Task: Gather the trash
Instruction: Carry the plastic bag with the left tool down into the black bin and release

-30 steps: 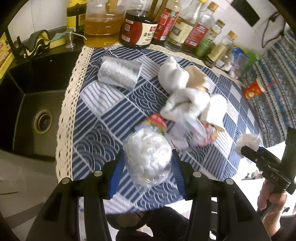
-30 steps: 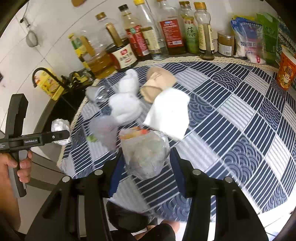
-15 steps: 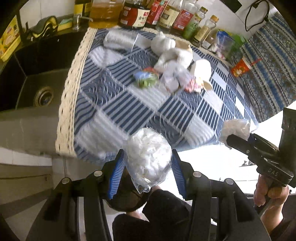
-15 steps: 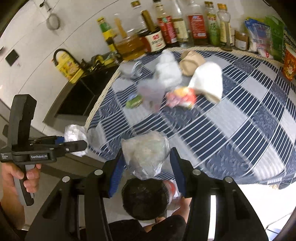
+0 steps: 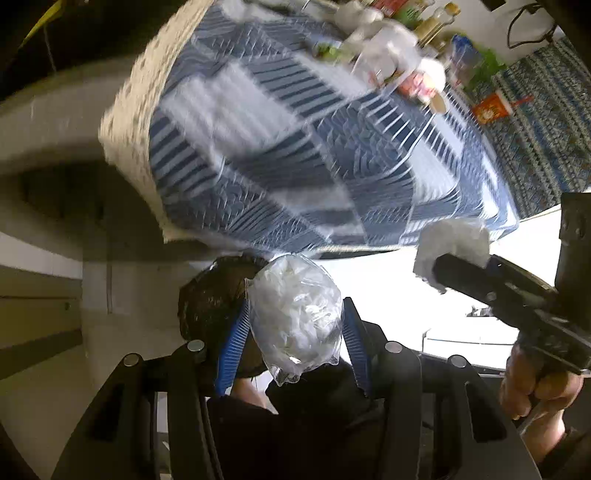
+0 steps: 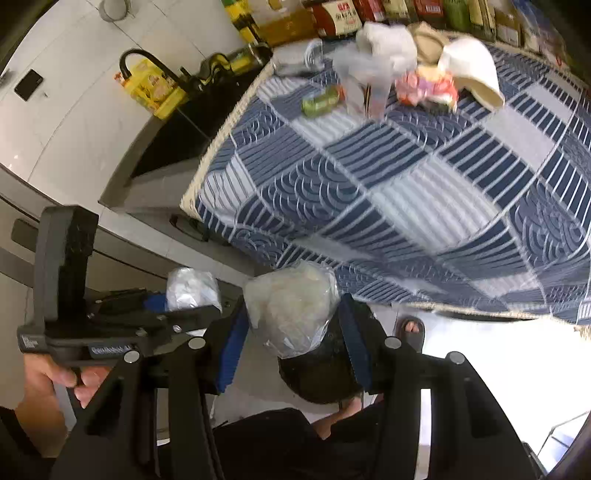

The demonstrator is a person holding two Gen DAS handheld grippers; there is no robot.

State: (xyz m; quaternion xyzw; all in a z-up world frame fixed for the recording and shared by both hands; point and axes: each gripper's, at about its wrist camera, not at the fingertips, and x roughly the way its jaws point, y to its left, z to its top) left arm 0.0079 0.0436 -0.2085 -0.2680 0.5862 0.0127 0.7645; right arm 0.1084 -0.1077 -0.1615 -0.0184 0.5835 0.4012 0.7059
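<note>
My left gripper is shut on a clear plastic bag of white crumpled paper, held off the counter's front edge over a dark bin below. My right gripper is shut on a second clear crumpled bag, also past the counter edge, above the same dark bin. Each gripper shows in the other's view, the left and the right, each with its bag. More trash stays on the blue patterned cloth: white tissues, a colourful wrapper, a green packet.
Sauce and oil bottles line the back wall. A black sink with a faucet sits left of the cloth. A red cup stands at the far right. A person's sandalled foot is on the floor by the bin.
Both grippers have pulled back off the counter and dropped lower with their bags, now past the front edge above the bin. The views tilted down towards the floor.
</note>
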